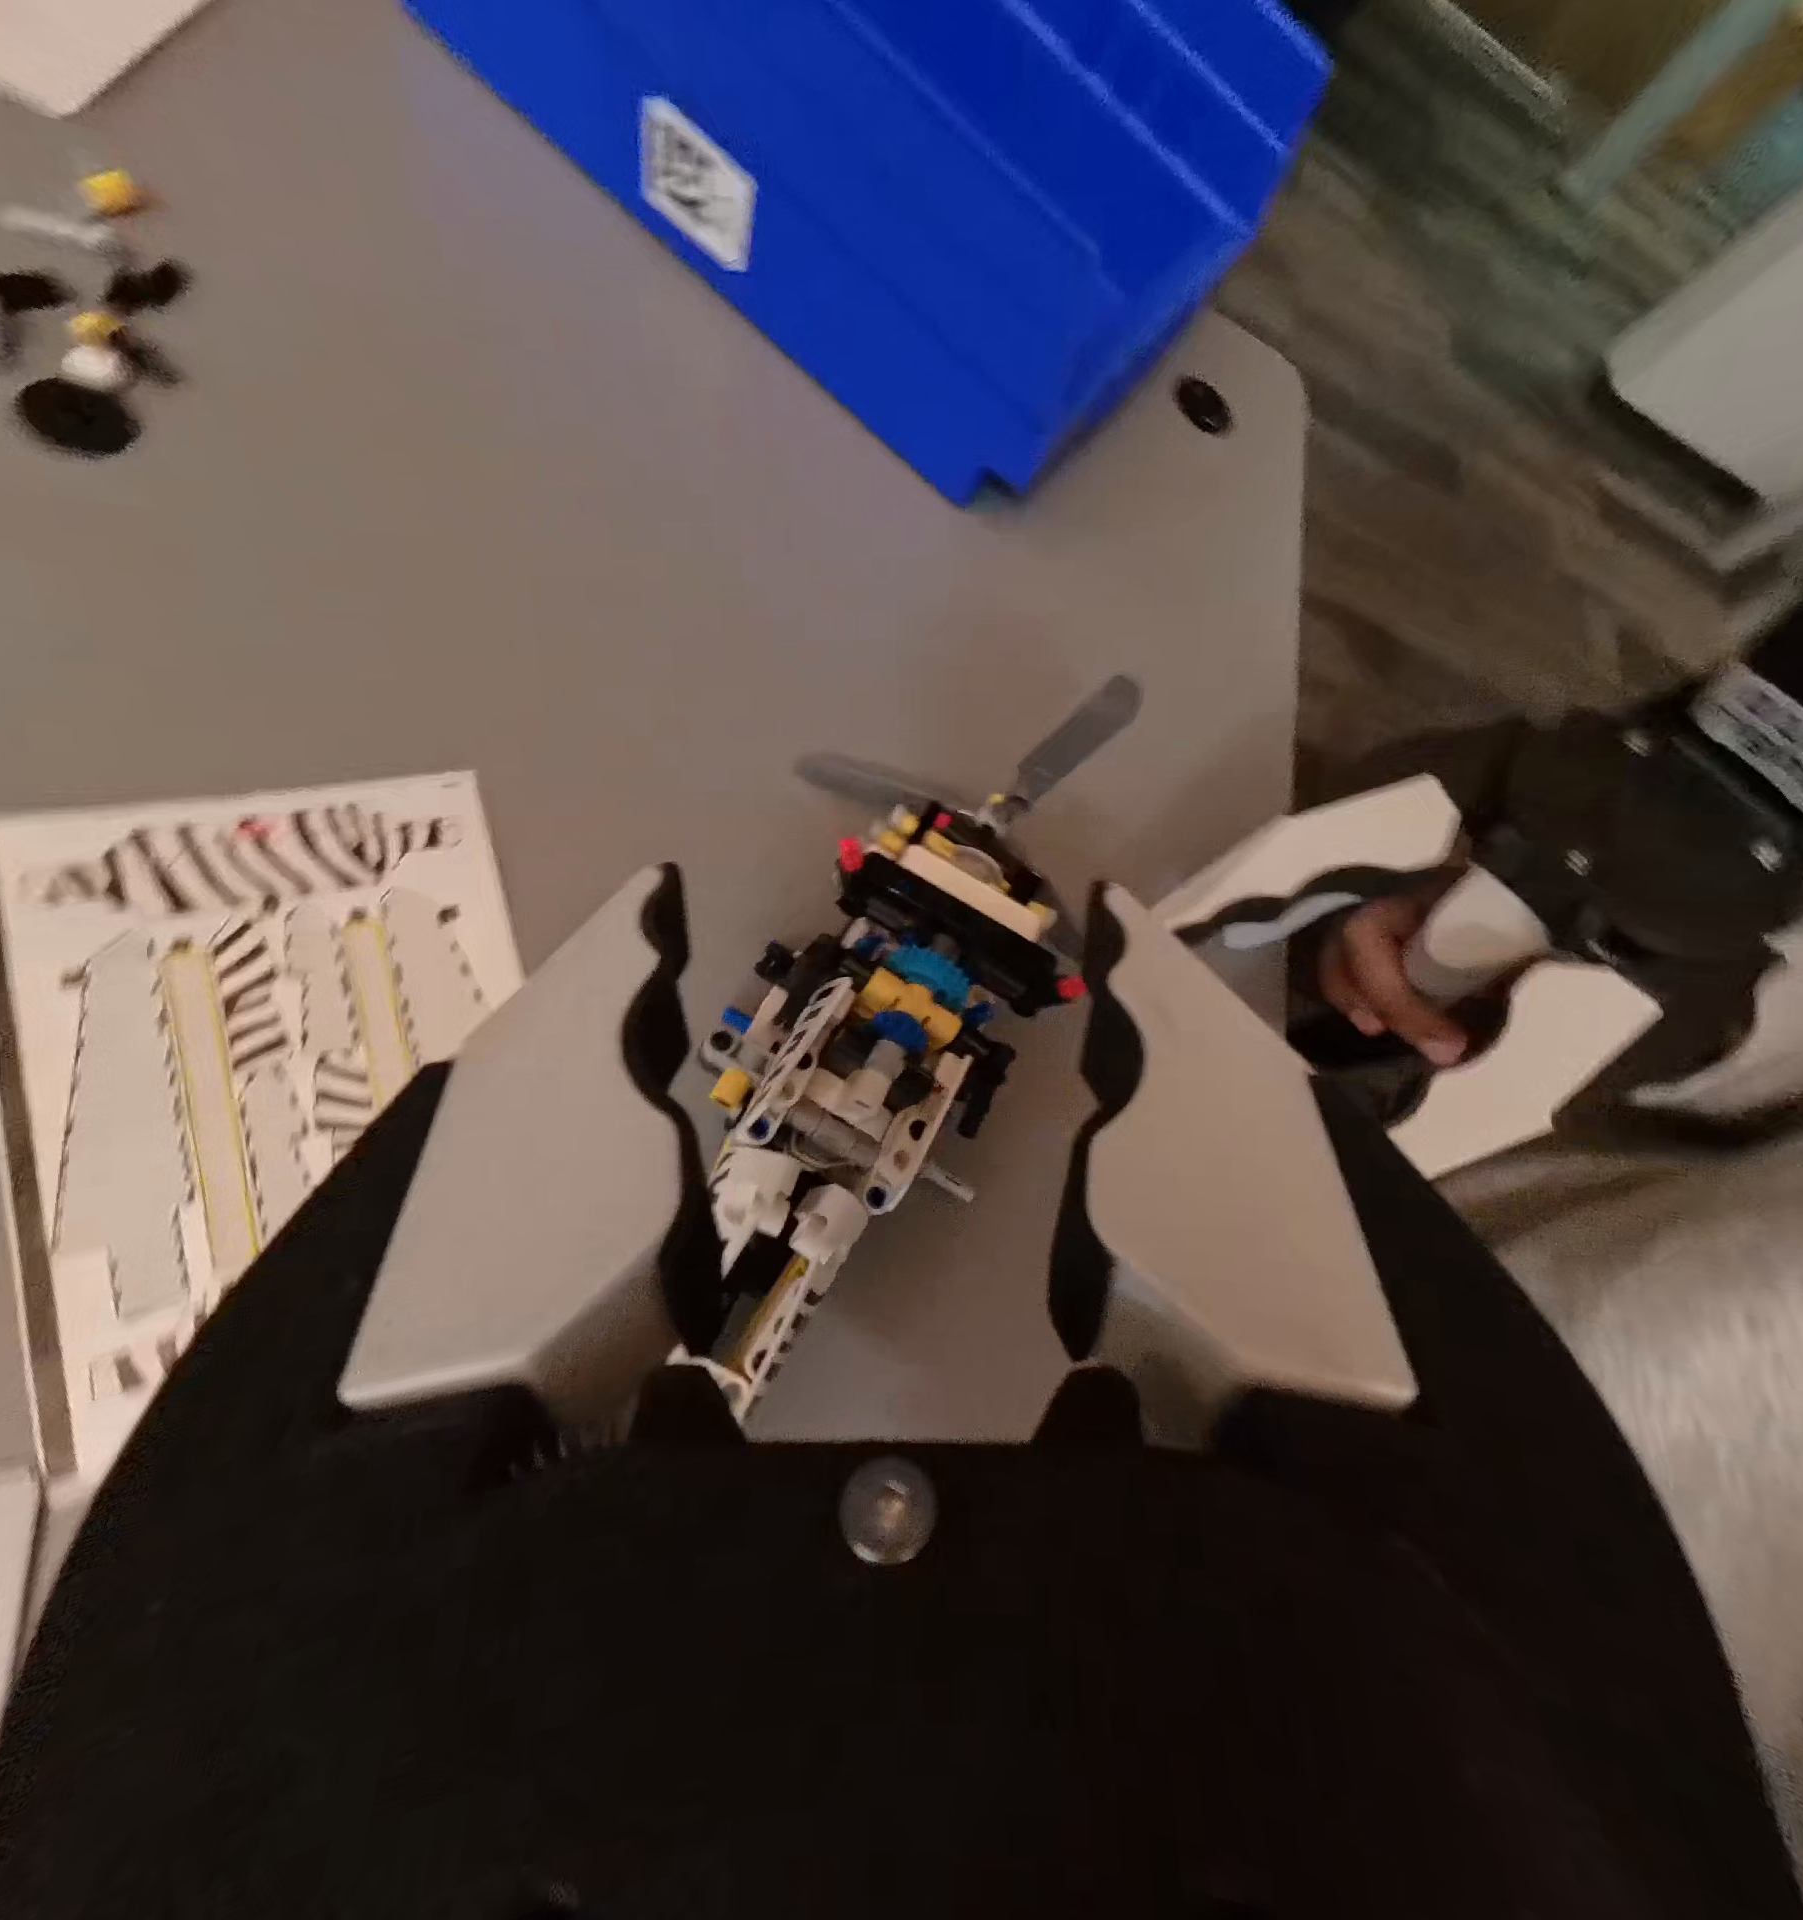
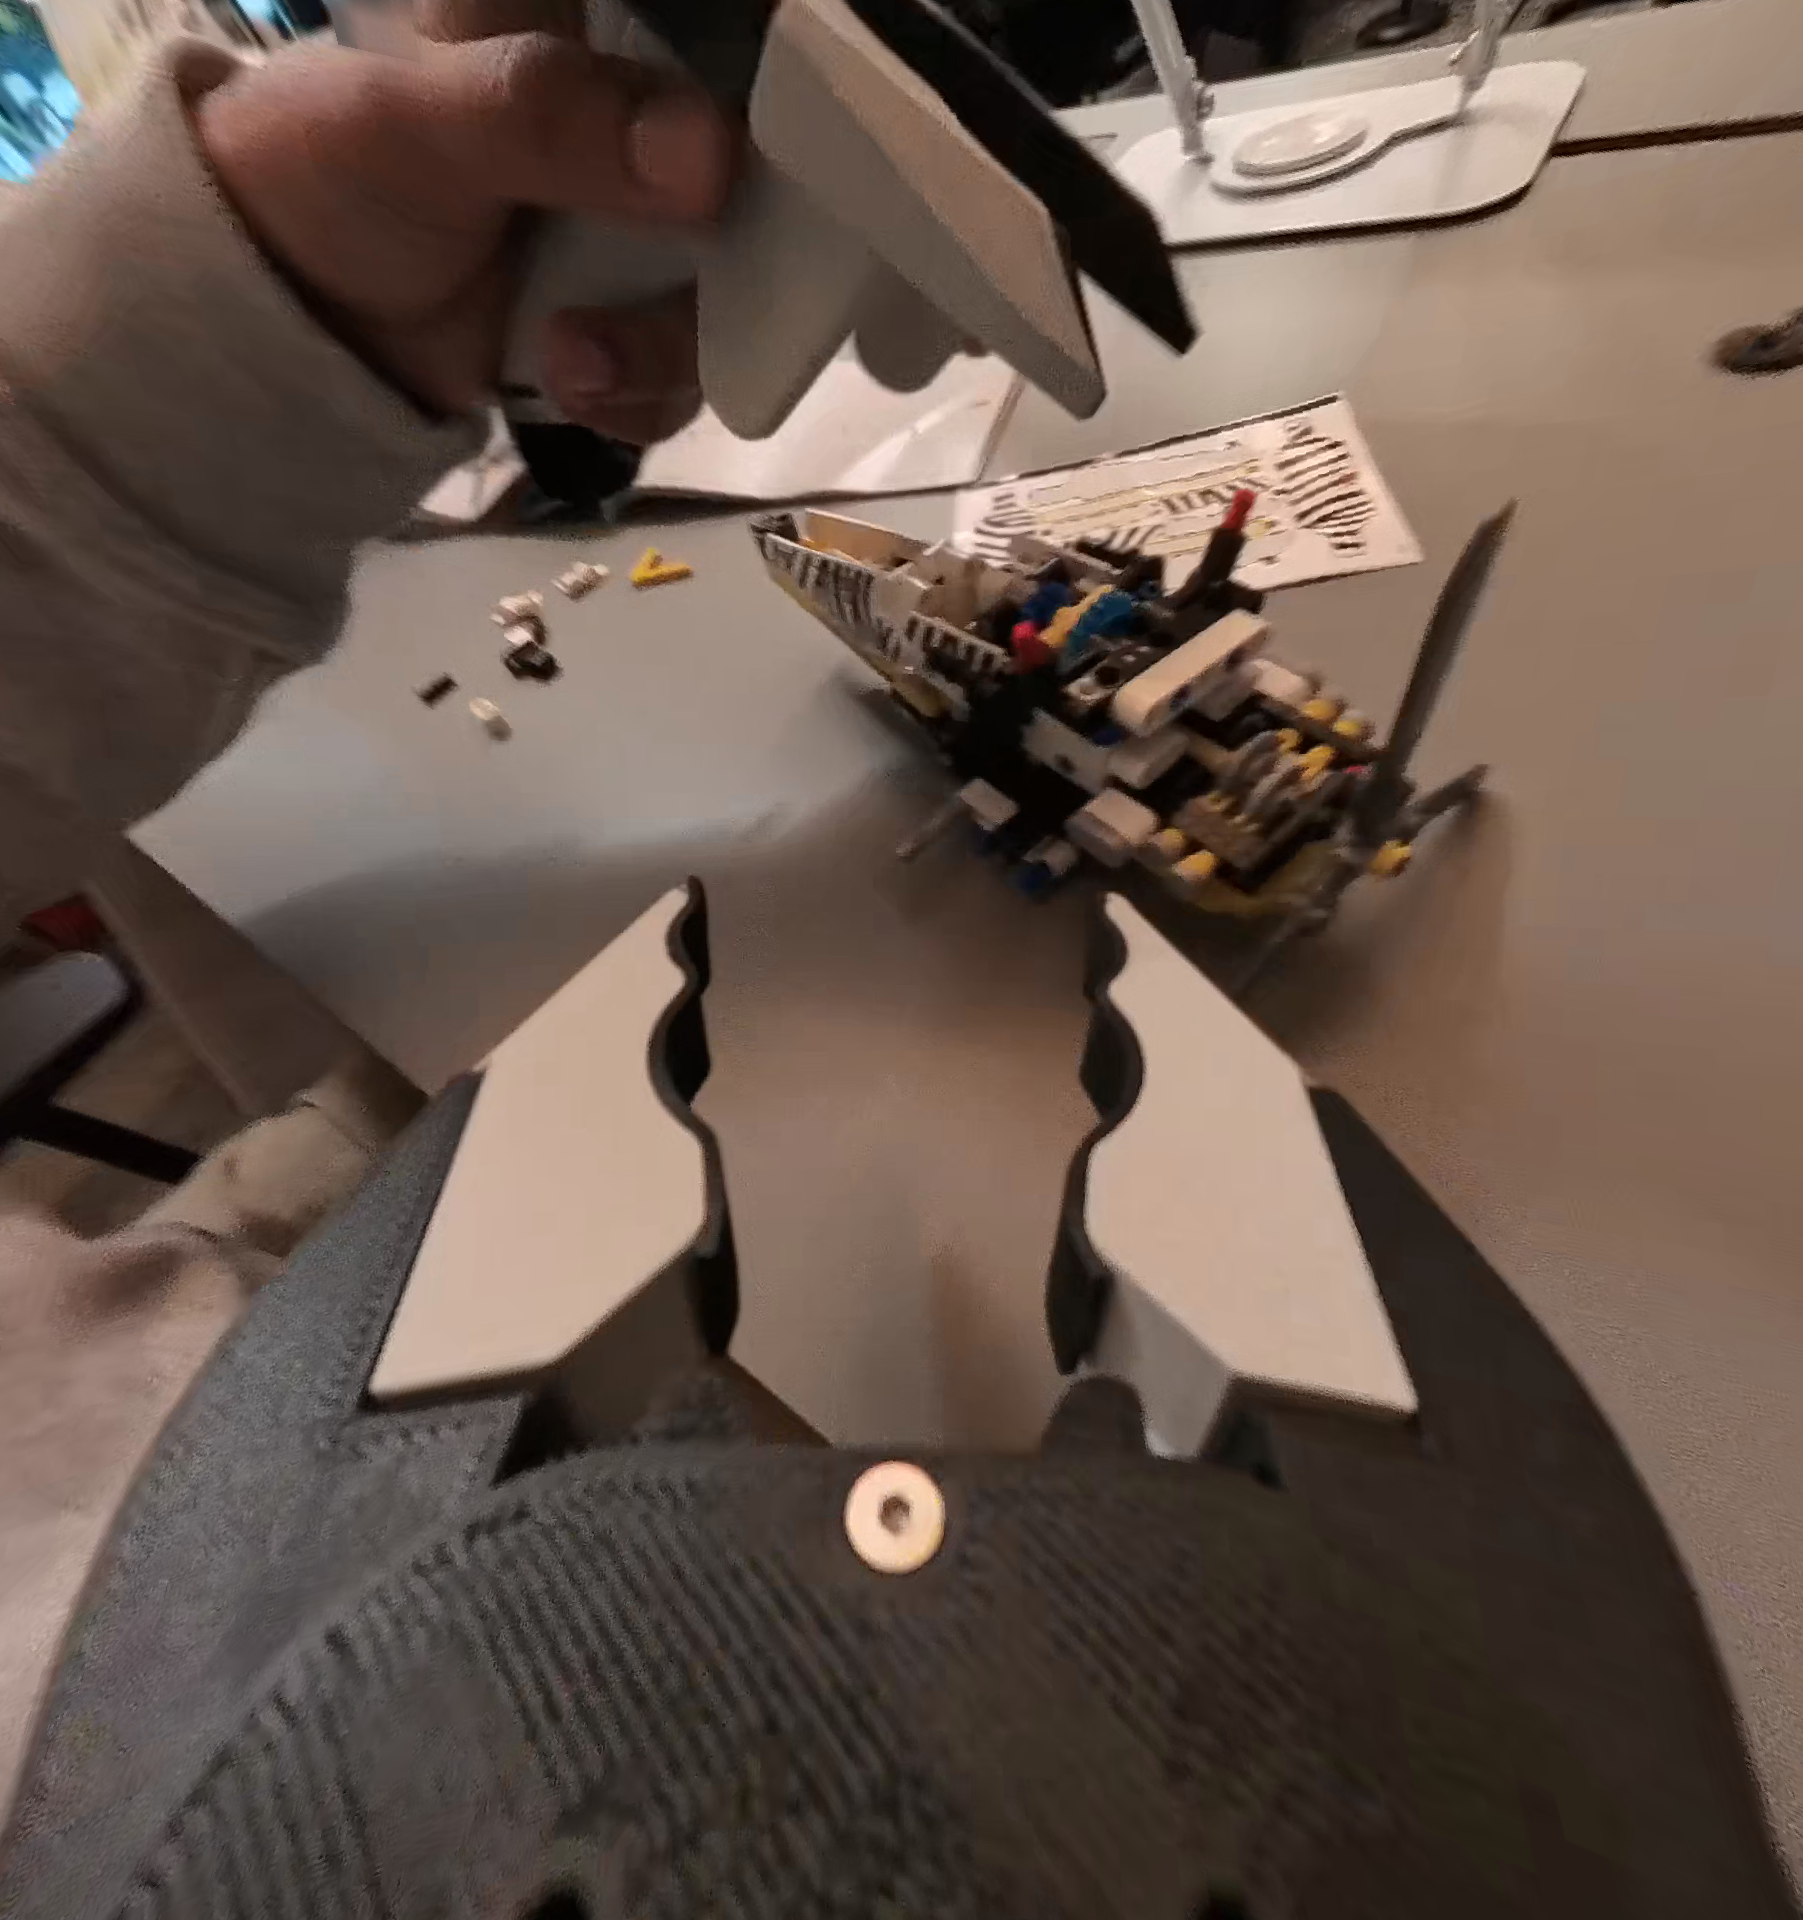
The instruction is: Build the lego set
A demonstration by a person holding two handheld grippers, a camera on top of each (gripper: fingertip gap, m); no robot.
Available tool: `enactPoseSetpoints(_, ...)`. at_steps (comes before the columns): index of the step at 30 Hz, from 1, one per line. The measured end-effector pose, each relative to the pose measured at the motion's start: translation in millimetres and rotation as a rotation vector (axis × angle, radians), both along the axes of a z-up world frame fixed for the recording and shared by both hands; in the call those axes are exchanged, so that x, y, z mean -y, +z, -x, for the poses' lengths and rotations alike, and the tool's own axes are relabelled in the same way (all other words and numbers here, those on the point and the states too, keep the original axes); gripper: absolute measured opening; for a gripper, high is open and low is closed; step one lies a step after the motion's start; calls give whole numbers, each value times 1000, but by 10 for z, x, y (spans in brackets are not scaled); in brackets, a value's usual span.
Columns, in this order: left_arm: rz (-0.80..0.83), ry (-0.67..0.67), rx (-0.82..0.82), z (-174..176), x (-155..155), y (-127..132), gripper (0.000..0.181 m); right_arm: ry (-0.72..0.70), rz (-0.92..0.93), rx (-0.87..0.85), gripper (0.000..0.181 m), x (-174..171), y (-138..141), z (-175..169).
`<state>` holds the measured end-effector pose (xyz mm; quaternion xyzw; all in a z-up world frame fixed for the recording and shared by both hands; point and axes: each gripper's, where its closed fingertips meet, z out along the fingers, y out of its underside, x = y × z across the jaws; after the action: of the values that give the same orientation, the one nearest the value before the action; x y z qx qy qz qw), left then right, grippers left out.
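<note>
Lego plane [image 1: 881,1023] sits on the grey table [image 1: 461,623], and in my left wrist view it shows in the middle of the frame, right between my left gripper's [image 1: 881,925] two fingers. That gripper is wide apart and I see it holding nothing; the plane shows in the gap, but I cannot tell if the fingers touch it. Its grey propeller [image 1: 1063,748] points to the upper right.

At the left edge of that view lies a sticker sheet [image 1: 222,997] with black and white stripes. A blue bin [image 1: 876,208] stands at the top. Small loose pieces [image 1: 76,332] lie in the upper left, well apart from the plane. At the right edge I see my right gripper [image 1: 1396,935] with a hand [image 1: 1396,977] on it, off the table's side.

In my right wrist view, my right gripper [image 2: 897,935] is wide too, with only bare table [image 2: 1603,623] between its fingers. The plane [image 2: 1115,707] sits just above it, right of the middle. The sheet [image 2: 1188,499] lies behind the plane. Little pieces [image 2: 544,623] lie to the left. My left gripper [image 2: 928,260] and hand [image 2: 440,208] hang over the upper left.
</note>
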<state>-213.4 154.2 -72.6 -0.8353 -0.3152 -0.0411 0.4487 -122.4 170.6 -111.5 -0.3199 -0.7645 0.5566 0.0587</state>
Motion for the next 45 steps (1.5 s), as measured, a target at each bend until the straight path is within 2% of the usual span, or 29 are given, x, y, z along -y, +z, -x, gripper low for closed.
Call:
enactPoseSetpoints(2,27,-151,-43,-118,-22,-14,98,-20,36,18,82,34,-26,12)
enactPoseSetpoints(6,236,-282,-160,-220,50,-196,115,-43,0,18,89,-4,-97,98)
enactPoseSetpoints(9,414,-366,-217,-269,86,-435,116,-33,30,50,88,22,-118,75)
enactPoseSetpoints(11,503,-433,-189,-321,92,-618,116,-16,49,81,88,70,-144,39)
enactPoseSetpoints(12,543,-456,-173,-329,101,-698,114,-11,54,89,88,88,-153,29)
enactPoseSetpoints(13,588,-467,-166,-316,125,-770,101,-10,57,92,88,100,-160,25)
enactPoseSetpoints(14,628,-472,-166,-302,154,-821,75,-16,55,91,88,103,-164,28)
enactPoseSetpoints(15,655,-456,-179,-265,172,-839,63,-26,50,86,89,93,-169,41)
enactPoseSetpoints(16,648,-456,-180,-277,163,-827,61,-36,47,77,88,80,-165,55)
enactPoseSetpoints(21,574,-315,-184,-429,183,-804,56,-59,81,62,86,18,-101,94)
enactPoseSetpoints(26,518,-54,-256,-575,378,-727,55,-38,221,88,82,73,73,33)
enactPoseSetpoints(32,417,331,-465,-716,598,-373,54,-20,642,269,60,118,360,-17)
enactPoseSetpoints(33,400,380,-494,-756,605,-297,54,-16,681,302,55,122,361,-23)
enactPoseSetpoints(35,364,466,-556,-827,607,-123,54,4,696,342,59,186,343,-69)
enactPoseSetpoints(38,333,518,-617,-948,537,71,55,63,759,320,69,296,527,-169)
enactPoseSetpoints(42,403,510,-653,-1074,453,118,55,101,865,247,77,312,864,-231)
enactPoseSetpoints(45,396,478,-687,-1184,361,157,55,138,852,265,78,374,914,-288)
